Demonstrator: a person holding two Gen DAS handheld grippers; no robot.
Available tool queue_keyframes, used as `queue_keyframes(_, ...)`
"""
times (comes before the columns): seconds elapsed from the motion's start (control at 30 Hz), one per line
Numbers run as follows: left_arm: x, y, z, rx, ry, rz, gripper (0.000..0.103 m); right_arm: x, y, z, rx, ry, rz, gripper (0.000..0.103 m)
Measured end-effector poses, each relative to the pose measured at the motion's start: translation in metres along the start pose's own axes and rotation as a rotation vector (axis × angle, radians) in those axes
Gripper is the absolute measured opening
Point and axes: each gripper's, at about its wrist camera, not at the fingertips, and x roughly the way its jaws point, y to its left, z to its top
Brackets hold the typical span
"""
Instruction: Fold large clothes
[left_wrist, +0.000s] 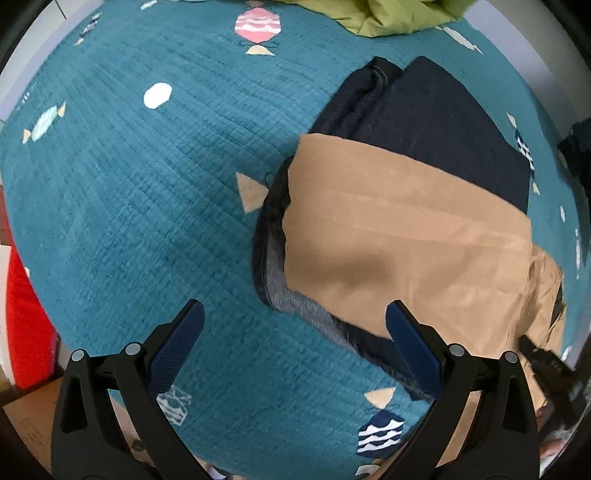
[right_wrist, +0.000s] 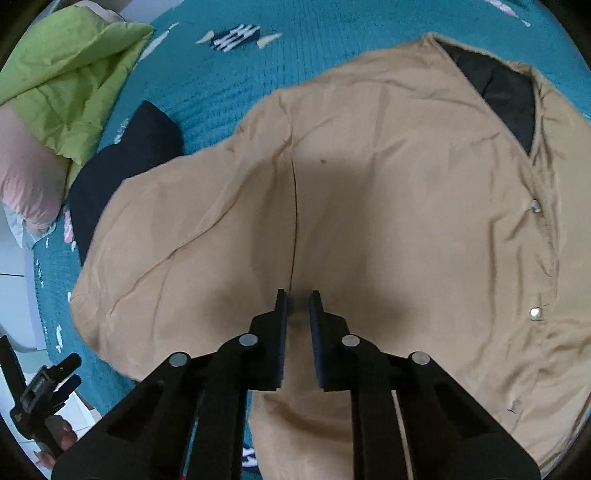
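Right claw (right_wrist: 298, 306) of mine is nearly closed, pinching a ridge of the tan jacket (right_wrist: 369, 184) along its seam. Left claw (left_wrist: 295, 332) hangs wide over the bed (left_wrist: 129, 203), at the jacket's edge. I should grip both layers, lift evenly, and fold clear of the navy garment (left_wrist: 436, 122).

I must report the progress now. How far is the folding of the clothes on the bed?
Done: dark jeans already lie folded on the bed. In hand: the tan jacket lies partly over them, one sleeve folded in; the right gripper is nearly closed at its seam, while the left gripper is open above the jeans' edge. Left: the jacket's remaining folds.
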Motion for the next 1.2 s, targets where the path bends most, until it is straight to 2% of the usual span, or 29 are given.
queue_keyframes(0.1,0.010,0.006,0.010,-0.023,0.012,-0.019,0.097,0.030,-0.004,0.002,0.014,0.039,-0.029,0.011)
queue_keyframes(0.2,0.017,0.009,0.019,-0.040,0.009,-0.052,0.096,0.031,-0.001,0.003,0.003,0.013,-0.035,0.011)
queue_keyframes(0.27,0.023,0.013,0.026,-0.071,0.002,-0.100,0.091,0.031,0.002,0.004,-0.010,0.018,-0.045,0.011)
queue_keyframes(0.3,0.027,0.014,0.028,-0.086,0.010,-0.124,0.075,0.031,0.003,0.005,-0.009,0.018,-0.044,0.011)
queue_keyframes(0.33,0.034,0.013,0.031,-0.094,0.034,-0.150,0.064,0.031,0.004,0.006,-0.008,0.017,-0.043,0.011)
queue_keyframes(0.4,0.045,0.009,0.033,-0.097,0.063,-0.169,0.029,0.032,0.005,0.006,-0.012,0.012,-0.046,0.011)
queue_keyframes(0.43,0.051,0.006,0.034,-0.093,0.076,-0.186,0.023,0.033,0.008,0.005,-0.016,0.008,-0.048,0.011)
queue_keyframes(0.63,0.032,-0.010,0.023,-0.039,-0.023,-0.114,0.016,0.035,-0.001,0.003,-0.017,-0.002,-0.032,0.010)
queue_keyframes(0.67,0.025,-0.012,0.022,-0.031,-0.039,-0.104,0.012,0.034,-0.002,0.003,-0.019,-0.002,-0.029,0.010)
queue_keyframes(0.83,-0.029,-0.026,0.002,0.023,-0.128,-0.061,0.012,0.030,-0.018,-0.003,-0.003,-0.023,0.004,0.009)
queue_keyframes(1.1,-0.111,-0.075,-0.033,0.120,-0.278,-0.103,0.012,0.020,-0.041,-0.008,0.006,-0.047,0.082,0.008)
queue_keyframes(1.2,-0.140,-0.112,-0.052,0.199,-0.335,-0.133,0.012,0.007,-0.045,-0.017,-0.001,-0.049,0.102,0.009)
